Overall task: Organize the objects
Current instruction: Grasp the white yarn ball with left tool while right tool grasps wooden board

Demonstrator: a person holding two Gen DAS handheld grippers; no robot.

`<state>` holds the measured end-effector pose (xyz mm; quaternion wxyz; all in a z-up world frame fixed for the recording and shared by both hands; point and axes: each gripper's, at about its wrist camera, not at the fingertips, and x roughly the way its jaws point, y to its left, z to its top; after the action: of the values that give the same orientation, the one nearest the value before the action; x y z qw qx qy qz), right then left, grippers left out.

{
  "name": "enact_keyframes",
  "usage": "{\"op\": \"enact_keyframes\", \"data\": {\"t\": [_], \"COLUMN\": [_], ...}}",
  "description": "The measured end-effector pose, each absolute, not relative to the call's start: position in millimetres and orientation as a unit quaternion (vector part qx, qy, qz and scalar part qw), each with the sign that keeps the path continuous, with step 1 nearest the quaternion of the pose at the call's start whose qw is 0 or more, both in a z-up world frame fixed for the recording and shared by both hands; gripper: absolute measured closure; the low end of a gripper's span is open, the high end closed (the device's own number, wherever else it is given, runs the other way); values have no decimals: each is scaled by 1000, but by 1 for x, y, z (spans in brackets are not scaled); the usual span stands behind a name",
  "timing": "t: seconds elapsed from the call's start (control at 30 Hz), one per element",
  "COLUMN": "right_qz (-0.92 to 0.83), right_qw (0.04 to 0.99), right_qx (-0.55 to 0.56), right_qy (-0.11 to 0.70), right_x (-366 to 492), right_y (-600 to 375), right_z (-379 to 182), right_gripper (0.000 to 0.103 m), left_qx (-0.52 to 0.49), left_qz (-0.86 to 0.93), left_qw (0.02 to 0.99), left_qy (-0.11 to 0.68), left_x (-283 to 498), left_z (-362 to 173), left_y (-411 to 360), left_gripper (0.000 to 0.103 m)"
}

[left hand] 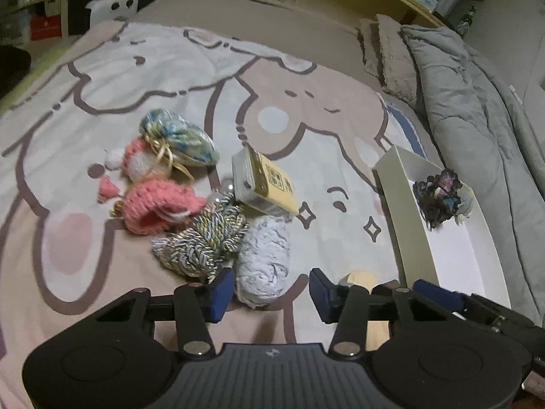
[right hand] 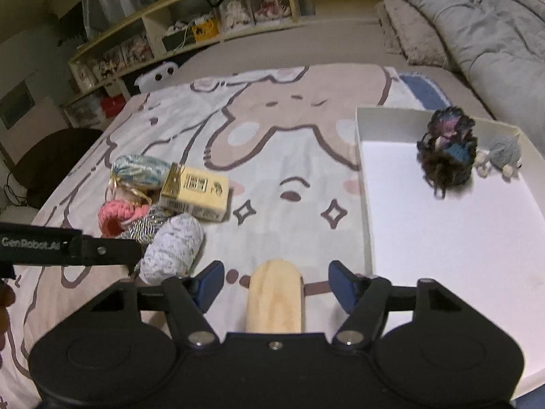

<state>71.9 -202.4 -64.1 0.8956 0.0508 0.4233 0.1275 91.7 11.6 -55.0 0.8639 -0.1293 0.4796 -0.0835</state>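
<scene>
My left gripper (left hand: 270,294) stands low over the cartoon blanket (left hand: 306,102). A pale grey yarn skein (left hand: 262,262) lies between its blue pads. The left pad is against the skein and the right pad is apart from it. My right gripper (right hand: 276,286) is open around a pale wooden cylinder (right hand: 276,300), with a gap on each side. Beside the skein lie a braided silver-gold cord (left hand: 204,242), a pink knitted piece (left hand: 153,208), blue-green yarn (left hand: 184,136) and a yellow box (left hand: 269,180). A white tray (right hand: 362,170) on the right holds a dark yarn ball (right hand: 446,150) and a small grey knit (right hand: 504,153).
A grey quilt (left hand: 460,85) and pillows (left hand: 391,54) are bunched along the right side of the bed. Shelves (right hand: 204,27) full of boxes run along the back. A dark chair (right hand: 51,160) stands at the bed's left edge.
</scene>
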Motion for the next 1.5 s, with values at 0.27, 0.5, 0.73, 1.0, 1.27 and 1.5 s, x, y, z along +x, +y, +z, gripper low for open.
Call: {"op": "enact_keyframes", "data": {"t": [0.27,0.5,0.73,1.0,1.27,1.5], "right_qz": [111,106,112,128,146,166], "right_qw": [880,877,867,863,851,836], "right_qx": [15,-16,-61,-69,-60,-12], "right_qy": [462,467,481,484,500,523], "right_x": [78,79,76,68,44,32], "right_y": [-189,-183,-173,-171,-173,-178], "right_z": [-83,-86,-92,-91,-89,-87], "right_gripper": [46,45,50,59,59,58], "left_qx": [-114,-90,-86,-91,-88,-96], "left_qz": [-75,-60,-74,-67,-66,-61], "left_qw": [858,860,847,837,821,824], "left_qy": [496,499,519,535,560,556], "left_x": [105,113,112,97,68,69], "left_z": [-78,-94,-96,-93,-88,-89], "left_y": [0,-1,-4,-1,3,3], "left_gripper": [54,53,67,69,69,59]}}
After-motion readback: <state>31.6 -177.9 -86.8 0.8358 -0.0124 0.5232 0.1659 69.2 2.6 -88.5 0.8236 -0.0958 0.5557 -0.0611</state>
